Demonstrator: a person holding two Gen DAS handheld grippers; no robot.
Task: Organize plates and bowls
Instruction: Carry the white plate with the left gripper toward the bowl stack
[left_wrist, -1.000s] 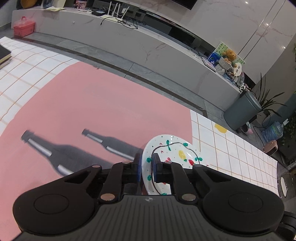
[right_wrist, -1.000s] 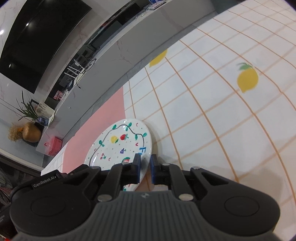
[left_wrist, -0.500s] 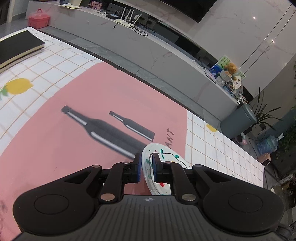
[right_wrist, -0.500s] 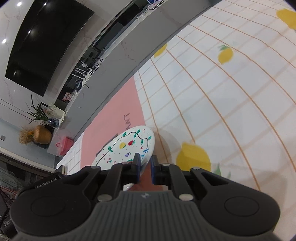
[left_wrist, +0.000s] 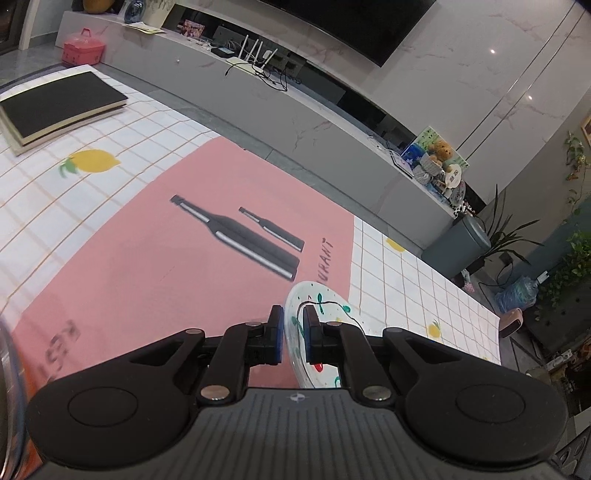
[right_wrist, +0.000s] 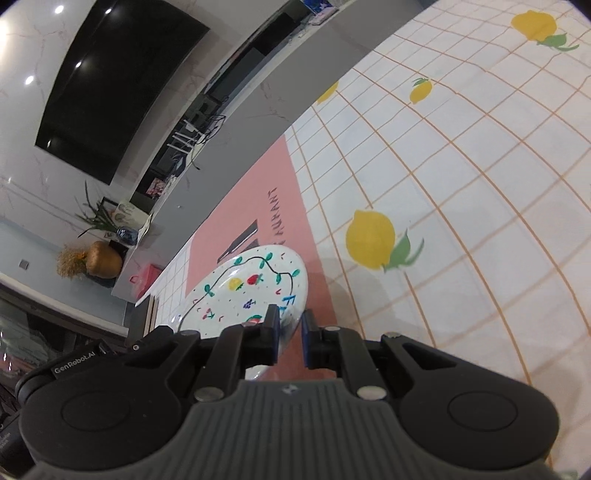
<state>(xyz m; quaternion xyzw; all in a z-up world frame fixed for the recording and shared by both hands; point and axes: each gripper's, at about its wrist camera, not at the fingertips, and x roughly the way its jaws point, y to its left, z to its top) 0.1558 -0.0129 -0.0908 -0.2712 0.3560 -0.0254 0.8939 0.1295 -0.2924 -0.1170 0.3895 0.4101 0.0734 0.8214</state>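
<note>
A white plate (left_wrist: 327, 304) painted with a green vine and small fruits hangs tilted above the pink mat, carried between both grippers. My left gripper (left_wrist: 293, 315) grips its near rim, jaws closing tighter on it. In the right wrist view the same plate (right_wrist: 251, 284) shows its painted face, and my right gripper (right_wrist: 290, 317) is shut on the opposite rim. The left gripper's black body (right_wrist: 74, 365) shows beyond the plate at lower left.
A pink mat (left_wrist: 147, 258) printed with bottles lies on a lemon-patterned tablecloth (right_wrist: 461, 184). A black book (left_wrist: 59, 103) rests at the table's far left. A shiny metal edge (left_wrist: 7, 387) shows at the left border. A grey TV console (left_wrist: 295, 110) runs behind the table.
Both grippers have risen and travelled across the table with the plate held between them. The mat and cloth look farther below, and the black book has come into the left view.
</note>
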